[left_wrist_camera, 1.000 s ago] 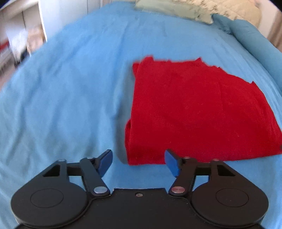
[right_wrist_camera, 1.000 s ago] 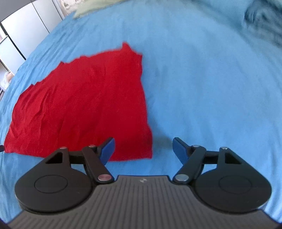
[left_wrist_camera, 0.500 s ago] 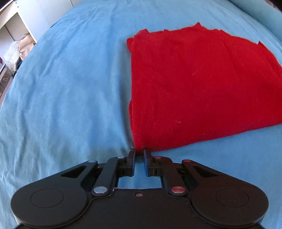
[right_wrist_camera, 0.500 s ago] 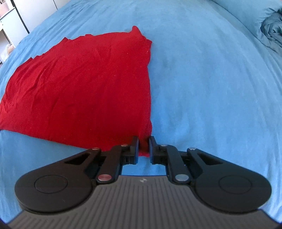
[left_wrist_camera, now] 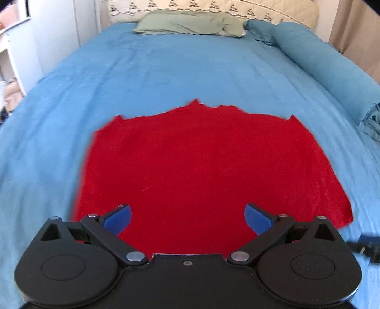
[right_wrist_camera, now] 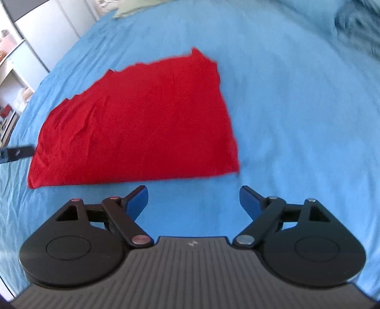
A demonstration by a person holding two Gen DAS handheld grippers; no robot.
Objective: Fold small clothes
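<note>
A red garment [left_wrist_camera: 201, 164] lies flat on the blue bedsheet [left_wrist_camera: 190, 71], folded into a rough rectangle with a ragged far edge. My left gripper [left_wrist_camera: 187, 218] is open and empty, its blue fingertips over the garment's near edge. In the right wrist view the garment [right_wrist_camera: 142, 123] lies ahead and to the left. My right gripper [right_wrist_camera: 193, 198] is open and empty over bare sheet, just short of the garment's near edge. The tip of the other gripper [right_wrist_camera: 16, 152] shows at the garment's left corner.
A green pillow [left_wrist_camera: 190, 25] and a cream quilted headboard [left_wrist_camera: 213, 7] are at the far end. A rolled blue duvet [left_wrist_camera: 332, 73] runs along the right side. White shelves [right_wrist_camera: 14, 59] stand to the left of the bed.
Both grippers were shut at the garment's near corners half a second ago; now both are open and drawn back. The left gripper has swung to face the garment's middle.
</note>
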